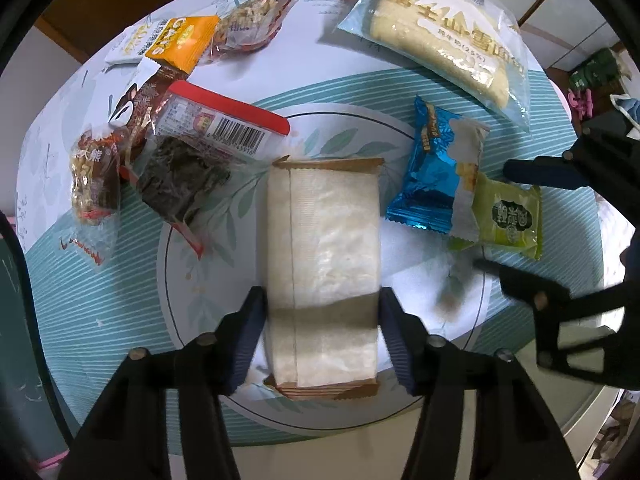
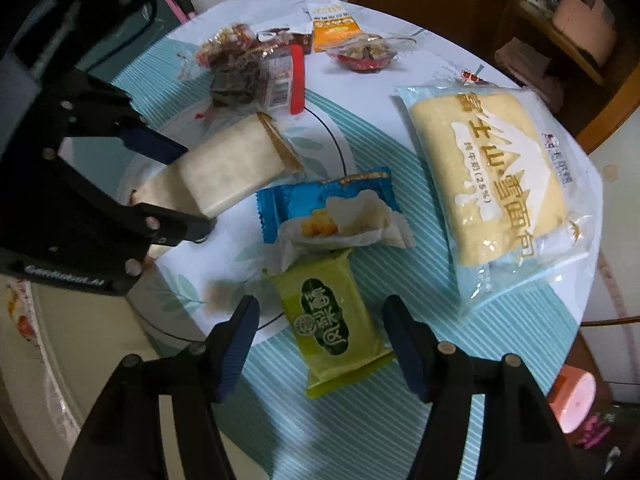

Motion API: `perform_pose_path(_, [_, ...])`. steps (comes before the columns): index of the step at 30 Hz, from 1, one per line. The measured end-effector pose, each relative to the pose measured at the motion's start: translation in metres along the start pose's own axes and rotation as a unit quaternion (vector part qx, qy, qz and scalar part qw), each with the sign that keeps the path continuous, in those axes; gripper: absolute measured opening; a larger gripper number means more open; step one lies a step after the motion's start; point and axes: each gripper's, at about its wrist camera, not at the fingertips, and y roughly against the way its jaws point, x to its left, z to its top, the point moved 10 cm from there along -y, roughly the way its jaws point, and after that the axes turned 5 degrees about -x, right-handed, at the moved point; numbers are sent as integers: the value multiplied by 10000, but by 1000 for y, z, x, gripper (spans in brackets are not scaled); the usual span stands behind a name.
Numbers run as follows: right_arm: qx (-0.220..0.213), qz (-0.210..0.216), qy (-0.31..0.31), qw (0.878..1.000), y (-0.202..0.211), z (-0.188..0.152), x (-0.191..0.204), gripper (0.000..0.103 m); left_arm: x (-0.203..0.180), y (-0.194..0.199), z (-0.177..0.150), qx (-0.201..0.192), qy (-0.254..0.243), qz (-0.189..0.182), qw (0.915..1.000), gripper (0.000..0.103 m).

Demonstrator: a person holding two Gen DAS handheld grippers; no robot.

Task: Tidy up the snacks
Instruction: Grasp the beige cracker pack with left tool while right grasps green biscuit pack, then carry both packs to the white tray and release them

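Note:
My left gripper (image 1: pixel 322 312) is shut on a white snack packet with brown ends (image 1: pixel 324 248), pads against both long sides, over the table's ringed centre; the gripper also shows in the right wrist view (image 2: pixel 188 192) holding the white packet (image 2: pixel 236 168). My right gripper (image 2: pixel 320 336) is open, its fingers on either side of a green pastry packet (image 2: pixel 336 320) without touching it. The right gripper also shows in the left wrist view (image 1: pixel 496 216), beside the green packet (image 1: pixel 508 216). A blue packet (image 2: pixel 332 212) lies just beyond the green one.
A large bread bag (image 2: pixel 496 180) lies at the right. A pile of snacks sits at the far left: a dark seaweed pack with a red strip (image 1: pixel 200 152), an orange oats packet (image 1: pixel 180 40), nut packets (image 1: pixel 248 20). The round table (image 2: pixel 360 432) has a striped teal cloth.

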Motion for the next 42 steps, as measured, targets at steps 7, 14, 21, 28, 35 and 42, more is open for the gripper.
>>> perform_pose_path(7, [-164, -76, -321, 9993, 14, 3, -7, 39, 5, 15, -21, -302, 135, -142, 9994, 52])
perform_pose_path(14, [-1169, -574, -859, 9878, 91, 15, -23, 38, 14, 107, -13, -1373, 100, 25, 9905, 52])
perform_pose_path(21, [-2475, -712, -1605, 9529, 214, 13, 4, 38, -3, 235, -44, -2586, -185, -105, 9658, 52])
perform_pose_path(28, [-3188, -742, -2367, 9148, 283, -25, 68, 38, -25, 327, -122, -3612, -611, -222, 9302, 52])
perform_pose_path(35, [-3792, -862, -2593, 8840, 308, -59, 132, 39, -37, 322, -184, -3858, -767, -92, 9193, 53])
perform_pose_path(42, [-3536, -795, -2691, 8923, 287, -80, 163, 39, -31, 246, -214, -3235, -848, 231, 9421, 53])
